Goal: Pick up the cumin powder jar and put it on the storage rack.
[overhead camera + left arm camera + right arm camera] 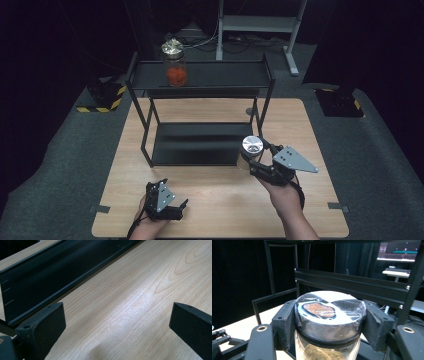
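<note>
My right gripper point(251, 159) is shut on a glass jar point(248, 151) with a silver lid, held in the air by the front right corner of the black two-tier shelf point(200, 75). In the right gripper view the jar point(329, 322) stands upright between the pads point(287, 322), which press just under its shiny lid; brownish contents show below. A second jar point(175, 64) with red contents stands on the shelf's top tier, left of centre. My left gripper point(172, 200) rests low near the table's front edge, open; its jaws stand wide apart over bare wood point(120, 312).
The shelf's lower tier point(197, 142) lies dark and flat on the wooden table point(220, 200). Its black front rim point(62, 277) runs across the left gripper view. Grey carpet surrounds the table, with a metal frame point(260, 25) behind.
</note>
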Action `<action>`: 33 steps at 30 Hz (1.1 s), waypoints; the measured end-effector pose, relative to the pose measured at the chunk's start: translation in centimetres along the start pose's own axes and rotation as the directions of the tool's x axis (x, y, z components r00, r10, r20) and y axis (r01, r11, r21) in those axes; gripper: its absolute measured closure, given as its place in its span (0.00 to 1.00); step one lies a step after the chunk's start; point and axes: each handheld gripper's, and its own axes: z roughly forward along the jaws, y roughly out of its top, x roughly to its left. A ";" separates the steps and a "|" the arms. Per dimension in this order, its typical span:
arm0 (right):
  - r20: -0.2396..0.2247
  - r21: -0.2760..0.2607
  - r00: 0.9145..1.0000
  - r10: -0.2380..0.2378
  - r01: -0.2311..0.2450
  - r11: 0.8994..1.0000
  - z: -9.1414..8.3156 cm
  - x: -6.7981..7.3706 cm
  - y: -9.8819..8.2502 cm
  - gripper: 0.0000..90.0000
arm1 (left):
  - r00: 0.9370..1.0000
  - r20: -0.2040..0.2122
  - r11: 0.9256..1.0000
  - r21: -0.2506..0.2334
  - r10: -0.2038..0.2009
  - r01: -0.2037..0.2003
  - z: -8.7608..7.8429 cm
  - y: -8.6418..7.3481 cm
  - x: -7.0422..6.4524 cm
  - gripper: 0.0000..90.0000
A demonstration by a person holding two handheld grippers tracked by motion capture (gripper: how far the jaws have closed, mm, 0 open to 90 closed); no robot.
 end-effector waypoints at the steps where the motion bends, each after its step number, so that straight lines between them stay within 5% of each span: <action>1: -0.001 -0.002 1.000 -0.002 0.002 1.000 0.2 0.0 0.1 0.38 | 1.000 0.001 1.000 0.000 0.001 -0.001 0.0 0.0 0.0 0.01; 17: -0.004 -0.040 1.000 0.026 -0.027 0.999 2.4 -1.0 2.6 0.38 | 1.000 0.013 1.000 -0.002 0.007 -0.007 0.0 0.0 0.2 0.01; 33: 0.007 -0.078 1.000 -0.001 0.002 0.997 3.7 -1.6 5.8 0.38 | 1.000 0.018 1.000 -0.004 0.006 -0.006 0.0 -0.1 0.3 0.01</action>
